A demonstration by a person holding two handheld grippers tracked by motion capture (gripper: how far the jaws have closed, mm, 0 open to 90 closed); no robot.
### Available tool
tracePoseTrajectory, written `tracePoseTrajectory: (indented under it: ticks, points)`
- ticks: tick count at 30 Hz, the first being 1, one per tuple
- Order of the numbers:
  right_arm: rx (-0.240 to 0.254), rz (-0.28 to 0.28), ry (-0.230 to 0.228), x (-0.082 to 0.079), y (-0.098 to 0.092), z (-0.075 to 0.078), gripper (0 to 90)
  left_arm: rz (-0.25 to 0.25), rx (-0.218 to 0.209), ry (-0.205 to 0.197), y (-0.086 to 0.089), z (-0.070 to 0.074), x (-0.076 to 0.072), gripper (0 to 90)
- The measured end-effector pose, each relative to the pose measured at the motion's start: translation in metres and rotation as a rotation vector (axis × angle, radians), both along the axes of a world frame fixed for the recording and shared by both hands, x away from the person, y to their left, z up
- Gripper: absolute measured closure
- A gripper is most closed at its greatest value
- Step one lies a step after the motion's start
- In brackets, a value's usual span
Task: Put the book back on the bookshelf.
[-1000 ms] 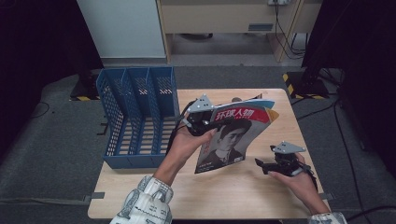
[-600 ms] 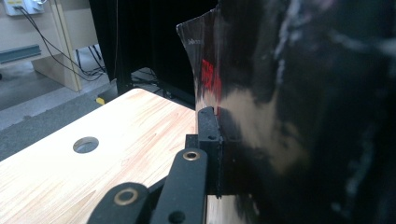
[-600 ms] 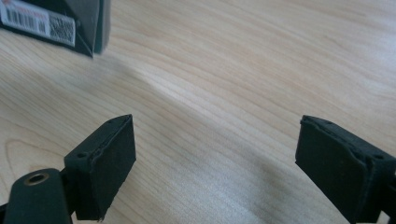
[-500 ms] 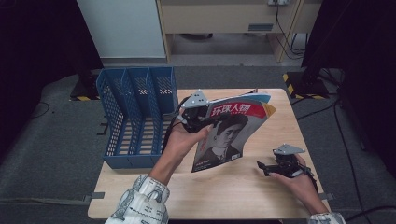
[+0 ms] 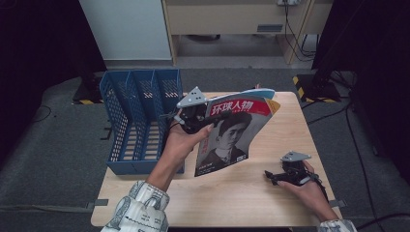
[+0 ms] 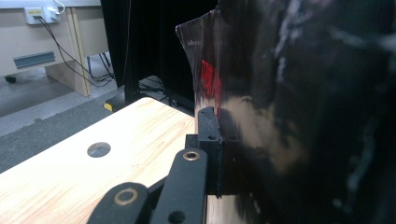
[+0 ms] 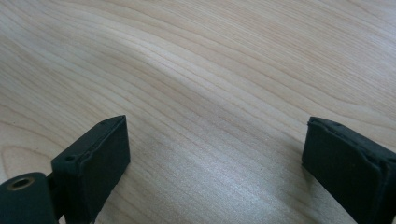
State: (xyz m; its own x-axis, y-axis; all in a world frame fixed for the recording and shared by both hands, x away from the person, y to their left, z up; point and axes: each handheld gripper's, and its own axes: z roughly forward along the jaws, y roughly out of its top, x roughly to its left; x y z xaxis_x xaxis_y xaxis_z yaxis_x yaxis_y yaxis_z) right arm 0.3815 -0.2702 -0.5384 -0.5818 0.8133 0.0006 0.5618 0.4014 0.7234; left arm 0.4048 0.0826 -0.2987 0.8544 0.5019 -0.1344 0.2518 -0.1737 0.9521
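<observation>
A person's left gripper (image 5: 196,115) holds a magazine (image 5: 232,137) clear of the wooden surface (image 5: 241,198), jaws clamped on its edge near the top left corner of the cover. The magazine hangs tilted, portrait cover and red masthead facing the high view, just right of a blue mesh file rack (image 5: 140,121) standing at the surface's left end. In the left gripper view the glossy cover (image 6: 299,116) appears blurred, apparently pressed against one jaw. The right gripper (image 5: 275,176) rests low over bare wood at the near right, well apart from the magazine, its jaws having just been opening and now standing wide with nothing between them.
</observation>
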Motion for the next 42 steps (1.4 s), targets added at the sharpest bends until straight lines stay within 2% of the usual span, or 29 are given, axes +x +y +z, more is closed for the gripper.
tracePoseTrajectory:
  ticks: [3,13,22,25,28,33,37,42]
  points:
    - [0.003,-0.004,0.012,0.001,-0.001,0.0,7.1,0.011,-0.008,0.001,0.004,0.003,-0.001,86.8]
    - [-0.002,-0.009,0.011,0.001,-0.001,0.0,6.6,0.041,-0.017,0.001,0.018,0.013,-0.005,86.8]
    - [-0.002,-0.012,0.01,0.001,-0.001,0.0,6.6,0.047,-0.022,0.004,0.027,0.014,-0.006,86.8]
    - [-0.002,-0.012,0.011,0.001,-0.001,0.0,6.6,0.061,-0.04,0.014,0.032,0.015,-0.005,86.8]
    - [-0.002,-0.012,0.01,0.001,-0.001,0.0,6.6,0.08,-0.084,0.036,0.04,0.014,-0.004,86.8]
    - [-0.002,-0.013,0.009,0.001,0.0,0.0,6.6,0.123,-0.128,0.063,0.056,0.012,-0.004,86.8]
    - [-0.002,-0.013,0.009,0.001,0.0,0.0,6.6,0.139,-0.147,0.073,0.065,0.01,-0.006,86.8]
    - [-0.002,-0.014,0.01,0.001,0.0,0.0,6.6,0.147,-0.147,0.065,0.08,0.011,-0.011,86.7]
